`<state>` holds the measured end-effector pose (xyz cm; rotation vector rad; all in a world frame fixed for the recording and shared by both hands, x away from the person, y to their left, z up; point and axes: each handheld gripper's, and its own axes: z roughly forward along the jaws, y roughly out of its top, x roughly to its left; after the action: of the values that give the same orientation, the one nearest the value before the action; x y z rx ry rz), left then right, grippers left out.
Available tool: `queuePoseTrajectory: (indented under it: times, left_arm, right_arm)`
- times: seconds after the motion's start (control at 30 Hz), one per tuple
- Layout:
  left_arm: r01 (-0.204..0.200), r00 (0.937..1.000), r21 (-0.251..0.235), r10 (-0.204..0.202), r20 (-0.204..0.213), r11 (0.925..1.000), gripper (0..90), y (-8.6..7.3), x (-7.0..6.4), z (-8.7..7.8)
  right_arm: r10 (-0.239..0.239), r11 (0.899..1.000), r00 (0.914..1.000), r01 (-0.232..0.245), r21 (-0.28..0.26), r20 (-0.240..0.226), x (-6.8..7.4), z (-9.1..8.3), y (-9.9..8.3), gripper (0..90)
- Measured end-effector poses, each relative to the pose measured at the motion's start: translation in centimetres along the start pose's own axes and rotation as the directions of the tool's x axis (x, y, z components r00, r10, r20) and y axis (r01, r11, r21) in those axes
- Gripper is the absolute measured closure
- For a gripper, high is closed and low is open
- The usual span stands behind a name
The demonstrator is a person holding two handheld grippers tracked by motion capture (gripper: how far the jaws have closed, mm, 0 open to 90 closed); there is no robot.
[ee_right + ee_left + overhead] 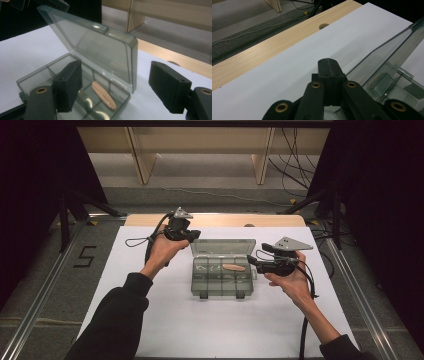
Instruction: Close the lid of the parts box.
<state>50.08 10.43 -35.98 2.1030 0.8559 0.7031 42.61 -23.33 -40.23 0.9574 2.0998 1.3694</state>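
The clear compartment box (222,275) lies in the middle of the table, its long axis running left to right across the high view, with the hinged lid (223,247) standing up along the far edge and the two latches facing the person. It is smoky, see-through plastic, split by thin walls into small compartments. A tan, elongated piece (233,267) lies in a far compartment toward the right side, its length parallel to the box's long axis; in the right gripper view it looks smooth and rounded at both ends, with a fine groove along it.

The left gripper (192,234) sits at the lid's left upper corner; in the left gripper view its jaws are pressed together with no gap, just beside the lid's edge, and I cannot tell whether they pinch it. The right gripper (252,261) hovers at the box's right end, its jaws spread wide, one over the compartments and one outside the box.

The box rests on a white sheet (165,320) covering the table (215,220), whose pale wood shows along the far edge. Beyond lie grey floor, cables and light wooden shelving legs, with dark curtains at both sides.
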Motion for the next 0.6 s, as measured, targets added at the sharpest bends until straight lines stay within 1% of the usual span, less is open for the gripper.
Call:
queuePoseTrajectory:
  times: [0.03, 0.1, 0.13, 0.17, 0.2, 0.23, 0.27, 0.33, 0.37, 0.4, 0.43, 0.6]
  left_arm:
    - [-0.002, 1.0, -0.003, 0.002, 0.004, 1.0, 89.8, -0.1, -0.1, 0.0]
    - [-0.002, 1.0, -0.003, 0.002, -0.003, 1.0, 89.9, -0.3, -0.4, -0.2]
    - [-0.004, 1.0, -0.008, 0.004, 0.005, 1.0, 89.8, -0.4, -0.6, -0.3]
    - [-0.008, 0.9999, -0.007, 0.008, 0.009, 0.9999, 89.9, -0.5, -0.7, -0.3]
    - [-0.007, 1.0, -0.009, 0.007, 0.0, 0.9999, 89.8, -0.6, -0.9, -0.4]
    - [-0.01, 0.9999, -0.009, 0.01, 0.003, 0.9999, 89.8, -0.7, -1.0, -0.5]
    - [-0.01, 0.9999, -0.01, 0.01, -0.005, 0.9999, 89.8, -0.9, -1.2, -0.7]
    - [-0.011, 0.9999, -0.013, 0.011, -0.001, 0.9998, 89.8, -1.1, -1.4, -0.9]
    - [-0.011, 0.9999, -0.02, 0.011, -0.009, 0.9997, 89.8, -1.3, -1.5, -1.0]
    - [-0.014, 0.9998, -0.016, 0.014, -0.012, 0.9998, 89.9, -1.5, -1.6, -1.1]
    - [-0.014, 0.9998, -0.017, 0.013, -0.015, 0.9998, 89.9, -1.6, -1.8, -1.2]
    - [-0.017, 0.9998, -0.03, 0.017, -0.013, 0.9994, 89.9, -2.4, -2.3, -1.8]
  right_arm:
    - [0.002, 1.0, 1.0, -0.002, -0.002, -0.003, 0.0, -0.2, 0.0, 26.9]
    - [0.008, 1.0, 1.0, -0.008, -0.003, -0.002, 0.0, -0.5, 0.0, 25.1]
    - [0.008, 1.0, 1.0, -0.008, 0.015, 0.001, 0.0, -0.8, 0.0, 24.6]
    - [0.009, 1.0, 0.9999, -0.009, -0.019, -0.007, 0.0, -0.7, -0.1, 24.3]
    - [0.007, 1.0, 1.0, -0.007, -0.01, -0.005, 0.1, -1.0, -0.1, 23.9]
    - [0.008, 1.0, 0.9999, -0.008, -0.016, -0.01, 0.1, -1.0, -0.2, 23.3]
    - [0.007, 1.0, 1.0, -0.007, -0.014, -0.004, 0.2, -1.2, -0.2, 22.8]
    - [0.008, 1.0, 0.9999, -0.008, -0.018, -0.013, 0.3, -1.4, -0.2, 22.5]
    - [0.009, 1.0, 0.9999, -0.009, -0.016, -0.009, 0.3, -1.6, -0.2, 22.3]
    - [0.006, 1.0, 1.0, -0.006, -0.02, -0.006, 0.4, -1.6, -0.2, 22.2]
    - [0.004, 1.0, 0.9999, -0.004, -0.014, -0.015, 0.5, -1.8, -0.2, 22.2]
    - [-0.002, 0.999, 0.9998, 0.001, -0.035, -0.02, 0.8, -2.3, -0.1, 22.7]
